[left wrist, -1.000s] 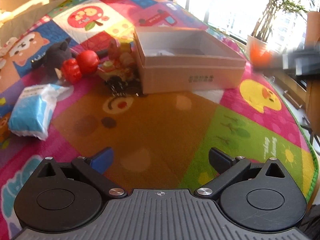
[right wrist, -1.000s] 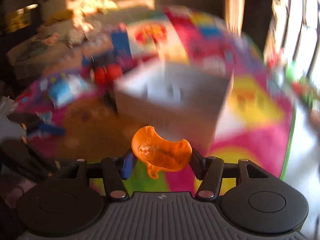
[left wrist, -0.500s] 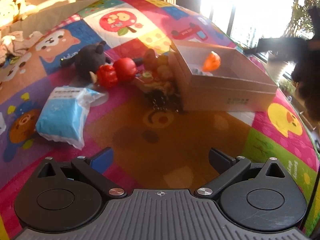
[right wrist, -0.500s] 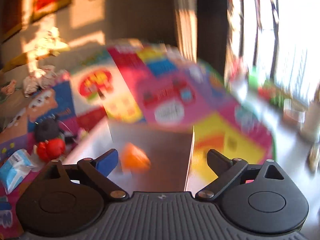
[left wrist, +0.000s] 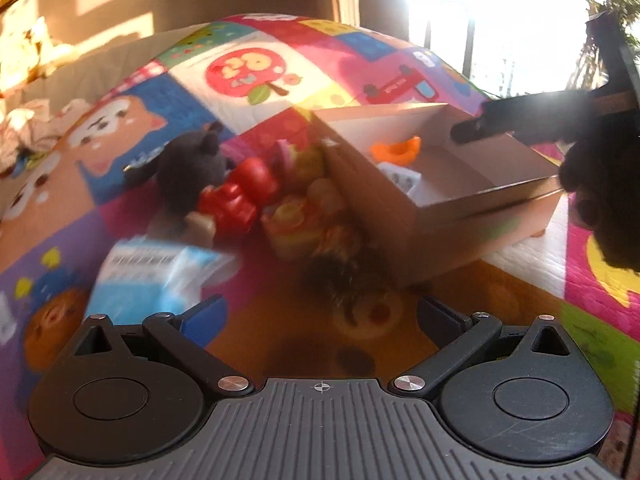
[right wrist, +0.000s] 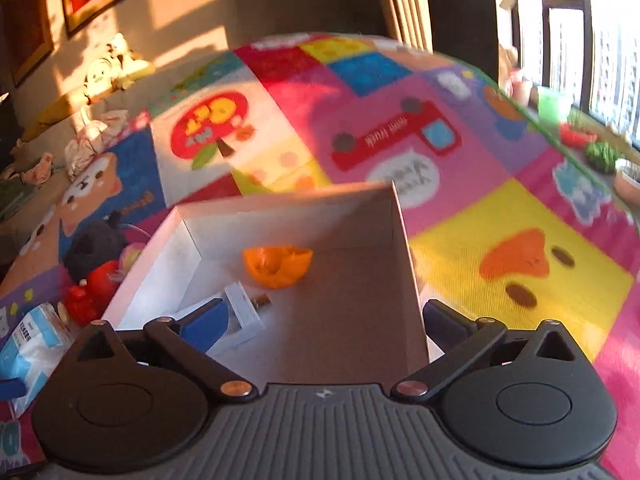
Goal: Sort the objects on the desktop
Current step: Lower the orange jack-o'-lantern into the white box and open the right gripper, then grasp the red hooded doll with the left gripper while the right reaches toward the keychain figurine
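On a bright patchwork mat (right wrist: 460, 184), the open cardboard box (right wrist: 360, 216) holds an orange toy (right wrist: 277, 265) and a small white plug (right wrist: 244, 312). My right gripper (right wrist: 320, 316) hangs over it, jaws spread and empty. My left gripper (left wrist: 320, 312), jaws wide, faces the toy pile (left wrist: 256, 196); I'd best close on one piece, squarely.

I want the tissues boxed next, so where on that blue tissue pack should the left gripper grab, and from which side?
Probably from above, across the short width of the blue tissue pack. It lies flat and apart from the toy pile, so its long edges look free. The left gripper is open, just right of it.
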The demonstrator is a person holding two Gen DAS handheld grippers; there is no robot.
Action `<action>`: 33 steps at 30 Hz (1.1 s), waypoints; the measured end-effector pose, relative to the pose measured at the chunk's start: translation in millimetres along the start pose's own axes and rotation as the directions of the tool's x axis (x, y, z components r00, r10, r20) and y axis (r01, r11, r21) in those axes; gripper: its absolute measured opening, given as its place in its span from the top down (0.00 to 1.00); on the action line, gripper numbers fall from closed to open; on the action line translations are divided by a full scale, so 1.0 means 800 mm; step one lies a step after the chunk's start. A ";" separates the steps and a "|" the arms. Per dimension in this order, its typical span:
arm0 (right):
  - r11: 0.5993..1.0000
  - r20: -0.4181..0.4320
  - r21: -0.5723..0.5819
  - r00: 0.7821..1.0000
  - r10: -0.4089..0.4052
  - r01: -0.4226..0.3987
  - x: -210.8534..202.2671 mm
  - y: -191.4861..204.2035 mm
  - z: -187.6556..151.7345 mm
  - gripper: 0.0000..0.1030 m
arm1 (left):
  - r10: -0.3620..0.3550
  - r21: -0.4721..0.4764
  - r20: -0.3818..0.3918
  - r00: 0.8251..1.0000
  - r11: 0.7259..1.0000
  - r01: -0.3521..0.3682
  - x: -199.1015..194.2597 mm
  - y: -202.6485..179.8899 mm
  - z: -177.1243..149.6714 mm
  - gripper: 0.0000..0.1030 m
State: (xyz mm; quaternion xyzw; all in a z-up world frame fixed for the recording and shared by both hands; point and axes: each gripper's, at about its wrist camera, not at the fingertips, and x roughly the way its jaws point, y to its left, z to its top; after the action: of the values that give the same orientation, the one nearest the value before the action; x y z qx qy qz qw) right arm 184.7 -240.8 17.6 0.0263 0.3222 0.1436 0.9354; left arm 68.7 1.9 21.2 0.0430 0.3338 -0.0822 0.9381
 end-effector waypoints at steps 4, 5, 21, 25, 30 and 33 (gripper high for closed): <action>1.000 0.146 -0.019 0.989 -0.003 0.006 -0.060 0.001 -0.008 0.00 | 0.023 0.064 -0.001 1.000 0.998 -0.023 0.031 -0.004 0.011 0.30; 1.000 0.168 -0.023 0.986 0.012 -0.009 -0.077 -0.003 -0.012 0.00 | 0.019 0.066 -0.014 1.000 0.998 -0.018 0.037 -0.002 0.013 0.32; 0.998 0.138 0.067 0.990 -0.027 0.018 -0.157 -0.036 -0.109 0.00 | -0.197 0.117 0.015 0.980 0.974 0.194 -0.038 -0.053 -0.010 0.65; 0.996 0.160 0.087 0.987 -0.024 0.010 -0.162 -0.032 -0.106 0.00 | -0.235 0.182 0.028 0.972 0.957 0.226 -0.046 -0.084 -0.018 0.60; 0.999 0.142 0.046 0.990 0.004 -0.010 -0.166 -0.019 -0.116 0.00 | -0.196 0.175 0.011 0.981 0.966 0.191 -0.045 -0.077 -0.024 0.14; 0.999 0.097 0.032 0.995 0.007 -0.010 -0.157 -0.010 -0.131 0.00 | -0.068 0.096 0.081 0.994 0.994 0.060 -0.042 -0.048 -0.009 0.07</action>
State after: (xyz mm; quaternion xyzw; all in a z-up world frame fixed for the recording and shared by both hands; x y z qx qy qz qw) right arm 28.7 -289.1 8.3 0.0499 0.2784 0.1407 0.9488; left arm 31.6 -31.1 35.5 0.0724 0.2908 -0.1296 0.9452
